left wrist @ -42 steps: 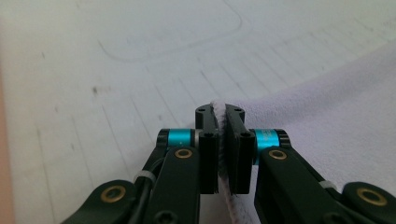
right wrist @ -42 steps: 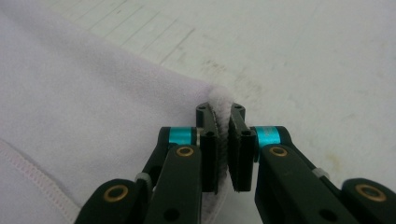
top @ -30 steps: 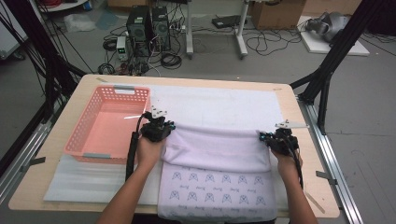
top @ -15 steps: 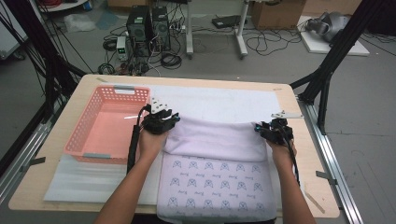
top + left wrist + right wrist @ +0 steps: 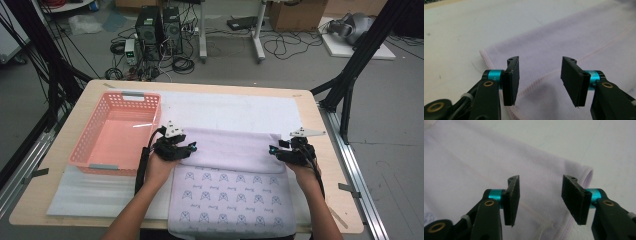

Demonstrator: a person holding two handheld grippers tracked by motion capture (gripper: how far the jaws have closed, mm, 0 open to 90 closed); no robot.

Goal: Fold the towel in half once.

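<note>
A pale lilac towel (image 5: 232,185) lies on the table, its far part folded back so a plain band (image 5: 230,149) covers the printed side. My left gripper (image 5: 186,148) hovers at the fold's left corner, open, nothing between its jaws. In the left gripper view the towel (image 5: 564,47) and its stitched hem lie under the open left gripper (image 5: 540,77). My right gripper (image 5: 276,151) is at the fold's right corner, also open. The right gripper view has the towel (image 5: 474,165) and its rounded edge below the open right gripper (image 5: 541,197).
A pink plastic basket (image 5: 85,145) stands at the left of the table, close to my left hand. A white sheet (image 5: 230,107) covers the tabletop beyond the towel. The table's right edge (image 5: 332,165) runs just past my right gripper.
Both grippers carried the towel's edge farther away from the person and widened the folded band. They now stand open over its corners, the towel let go.
</note>
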